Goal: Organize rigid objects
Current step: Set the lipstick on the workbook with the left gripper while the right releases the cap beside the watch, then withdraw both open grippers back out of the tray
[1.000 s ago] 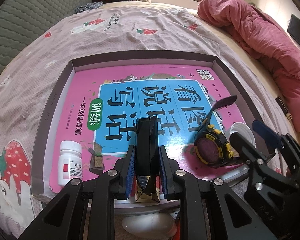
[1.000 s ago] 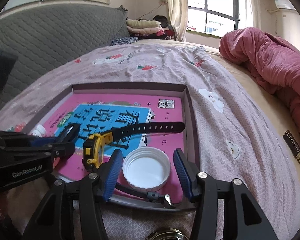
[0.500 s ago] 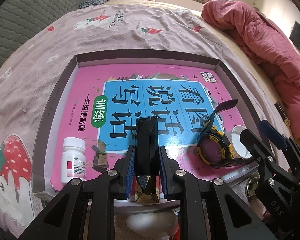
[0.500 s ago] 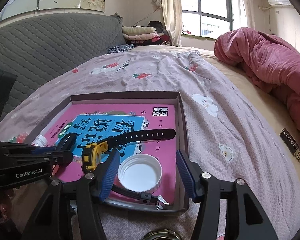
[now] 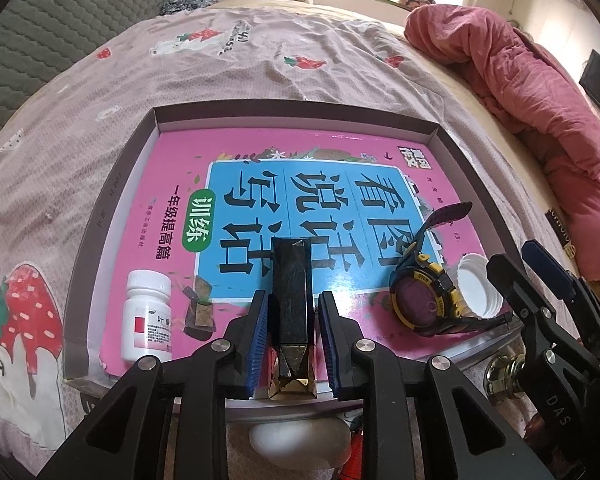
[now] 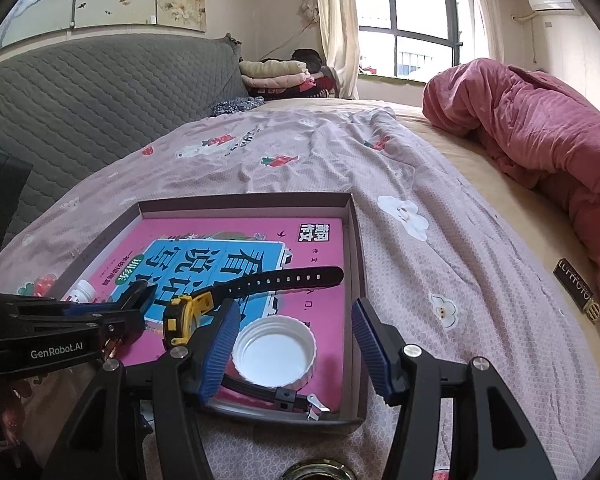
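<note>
A shallow brown box [image 5: 112,184] lies on the bed with a pink and blue book [image 5: 300,184] in it. On the book lie a white pill bottle [image 5: 148,316], a yellow-black watch [image 5: 424,300] and a white lid [image 5: 478,292]. My left gripper [image 5: 293,304] has its pads a little apart on either side of a black and gold faceted bar [image 5: 291,304] that lies on the book's near edge. My right gripper [image 6: 296,336] is open, low over the white lid [image 6: 274,356], with the watch [image 6: 188,312] by its left finger.
A pink quilt [image 6: 540,128] is heaped at the right of the bed. Folded clothes [image 6: 276,72] lie at the far end by the window. A grey padded headboard [image 6: 100,88] runs along the left. A white egg-shaped thing [image 5: 300,440] and a brass knob [image 5: 504,372] lie in front of the box.
The left gripper's pads have parted from the black bar, which now rests on the book. Both grippers have drawn back a little from the box. The right gripper stays open over the lid.
</note>
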The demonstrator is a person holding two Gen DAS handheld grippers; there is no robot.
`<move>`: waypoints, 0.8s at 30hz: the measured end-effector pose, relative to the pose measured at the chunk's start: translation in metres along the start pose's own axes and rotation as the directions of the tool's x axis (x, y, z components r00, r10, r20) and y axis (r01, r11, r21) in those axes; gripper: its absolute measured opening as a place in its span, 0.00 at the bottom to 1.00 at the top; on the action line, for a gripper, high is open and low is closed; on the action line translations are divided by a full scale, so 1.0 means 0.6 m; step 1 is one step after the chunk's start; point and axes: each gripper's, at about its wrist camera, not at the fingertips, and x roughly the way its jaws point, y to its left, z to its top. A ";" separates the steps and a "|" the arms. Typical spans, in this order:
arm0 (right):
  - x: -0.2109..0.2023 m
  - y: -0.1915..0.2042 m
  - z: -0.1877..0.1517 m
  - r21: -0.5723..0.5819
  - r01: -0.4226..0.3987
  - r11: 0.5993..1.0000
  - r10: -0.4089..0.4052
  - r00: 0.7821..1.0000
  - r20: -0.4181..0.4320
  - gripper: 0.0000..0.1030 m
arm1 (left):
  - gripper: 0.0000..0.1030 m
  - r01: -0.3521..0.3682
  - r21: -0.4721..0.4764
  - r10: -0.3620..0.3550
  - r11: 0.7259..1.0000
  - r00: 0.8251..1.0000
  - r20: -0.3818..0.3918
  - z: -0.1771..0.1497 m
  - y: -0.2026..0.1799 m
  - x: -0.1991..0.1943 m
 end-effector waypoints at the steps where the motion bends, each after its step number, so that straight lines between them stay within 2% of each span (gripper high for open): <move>1: -0.001 0.000 0.000 -0.001 0.000 1.000 0.000 1.000 0.002 0.56 | 0.26 0.001 -0.002 -0.001 1.000 1.000 0.002 0.000 0.000 -0.002; 12: -0.010 -0.001 0.002 0.002 0.003 1.000 -0.003 1.000 0.022 0.56 | 0.40 -0.002 -0.007 0.002 1.000 0.999 0.038 0.006 0.000 -0.030; 24: -0.026 0.003 0.003 -0.019 0.013 1.000 -0.012 0.999 0.049 0.56 | 0.42 -0.010 -0.014 0.010 1.000 0.998 0.056 0.006 0.007 -0.050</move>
